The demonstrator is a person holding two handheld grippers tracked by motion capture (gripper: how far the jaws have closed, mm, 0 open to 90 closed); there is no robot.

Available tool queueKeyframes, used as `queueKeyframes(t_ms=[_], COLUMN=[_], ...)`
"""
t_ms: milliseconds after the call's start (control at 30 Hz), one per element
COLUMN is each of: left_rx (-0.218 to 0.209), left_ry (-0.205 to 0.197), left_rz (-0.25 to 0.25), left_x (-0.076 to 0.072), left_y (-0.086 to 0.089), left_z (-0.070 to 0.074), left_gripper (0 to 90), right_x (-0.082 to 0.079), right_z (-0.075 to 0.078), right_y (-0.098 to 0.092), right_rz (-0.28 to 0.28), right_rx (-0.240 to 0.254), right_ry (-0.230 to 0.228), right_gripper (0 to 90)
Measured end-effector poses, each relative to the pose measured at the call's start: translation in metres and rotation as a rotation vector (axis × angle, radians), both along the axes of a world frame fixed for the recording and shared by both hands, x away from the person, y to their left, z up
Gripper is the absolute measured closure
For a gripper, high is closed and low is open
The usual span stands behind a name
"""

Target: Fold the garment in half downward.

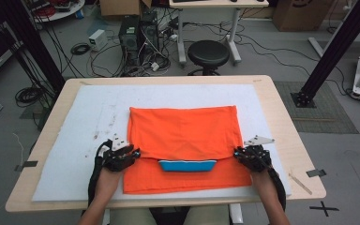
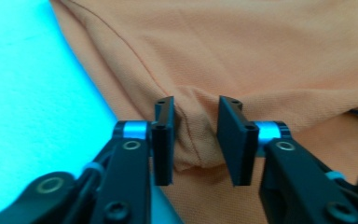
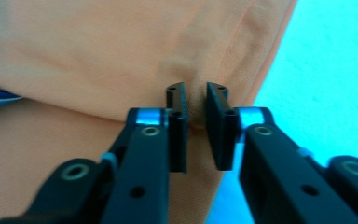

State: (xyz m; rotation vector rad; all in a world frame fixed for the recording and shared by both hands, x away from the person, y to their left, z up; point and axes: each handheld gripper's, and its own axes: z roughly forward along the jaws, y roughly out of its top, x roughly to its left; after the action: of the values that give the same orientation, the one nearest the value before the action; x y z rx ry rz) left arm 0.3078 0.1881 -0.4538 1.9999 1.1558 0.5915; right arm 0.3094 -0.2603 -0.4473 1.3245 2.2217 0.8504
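An orange shirt [image 1: 183,131] lies folded on the white mat [image 1: 89,122], and its blue collar [image 1: 187,165] peeks out under the near folded edge. My left gripper [image 1: 133,152] sits at the left end of that fold. In the left gripper view a bunched ridge of the orange shirt [image 2: 261,56] fills the gap between the left gripper's [image 2: 196,140] pads. My right gripper [image 1: 238,152] sits at the right end of the fold. In the right gripper view the right gripper [image 3: 196,130] pinches a thin pleat of the orange shirt [image 3: 98,56] in a narrow gap.
The mat covers most of the wooden table [image 1: 281,122], with bare mat to the left and right of the shirt. A black stool [image 1: 208,54], computer towers and cables stand on the floor beyond the far edge.
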Motion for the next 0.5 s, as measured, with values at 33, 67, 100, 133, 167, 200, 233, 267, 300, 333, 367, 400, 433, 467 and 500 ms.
queueKeyframes(t_ms=[33, 67, 100, 133, 167, 200, 233, 267, 300, 333, 367, 400, 433, 467, 500], left_rx=[0.012, 0.023, 0.032, 0.035, 0.024, 0.005, -0.018, -0.038, -0.055, -0.088, -0.102, -0.132, -0.153, -0.168, -0.182], left_ry=[-0.008, -0.017, -0.027, -0.035, -0.041, -0.038, -0.038, -0.042, -0.042, -0.045, -0.046, -0.05, -0.05, -0.049, -0.05], left_rz=[-0.001, -0.003, -0.006, -0.008, -0.01, -0.018, -0.025, -0.034, -0.045, -0.053, -0.055, -0.064, -0.068, -0.08, -0.086], left_x=[-0.001, -0.002, -0.003, -0.004, -0.006, -0.007, -0.009, -0.011, -0.013, -0.015, -0.017, -0.019, -0.02, -0.021, -0.023], left_y=[-0.001, -0.002, -0.003, -0.004, -0.003, -0.001, 0.001, 0.004, 0.008, 0.012, 0.014, 0.018, 0.02, 0.023, 0.025], left_z=[0.0, 0.0, 0.0, 0.0, 0.001, 0.002, 0.003, 0.005, 0.007, 0.01, 0.012, 0.016, 0.017, 0.02, 0.021], left_gripper=[73.7, 78.4, 81.0, 83.6, 84.2, 84.5, 84.6, 84.5, 84.5, 84.5, 84.6, 84.5, 84.6, 84.5, 84.6], right_x=[0.0, 0.0, 0.0, 0.0, -0.001, -0.002, -0.003, -0.004, -0.005, -0.007, -0.009, -0.01, -0.012, -0.013, -0.015], right_z=[0.0, 0.0, 0.0, 0.0, 0.0, 0.001, 0.001, 0.002, 0.004, 0.007, 0.01, 0.012, 0.015, 0.017, 0.019], right_y=[0.0, 0.001, 0.0, 0.0, 0.0, -0.001, -0.002, -0.003, -0.005, -0.006, -0.008, -0.008, -0.01, -0.011, -0.011], right_rz=[0.005, 0.008, 0.012, 0.013, 0.008, 0.007, 0.002, 0.0, 0.002, 0.006, 0.009, 0.008, 0.015, 0.017, 0.022], right_rx=[-0.002, -0.003, -0.007, -0.007, 0.0, 0.005, 0.014, 0.025, 0.029, 0.038, 0.043, 0.047, 0.052, 0.054, 0.056], right_ry=[-0.001, 0.0, 0.0, -0.004, -0.004, -0.008, -0.009, -0.008, -0.016, -0.018, -0.024, -0.031, -0.036, -0.038, -0.039], right_gripper=[83.0, 84.0, 84.5, 84.9, 85.2, 85.3, 85.5, 85.5, 85.5, 85.5, 85.5, 85.5, 85.5, 85.5, 85.5])
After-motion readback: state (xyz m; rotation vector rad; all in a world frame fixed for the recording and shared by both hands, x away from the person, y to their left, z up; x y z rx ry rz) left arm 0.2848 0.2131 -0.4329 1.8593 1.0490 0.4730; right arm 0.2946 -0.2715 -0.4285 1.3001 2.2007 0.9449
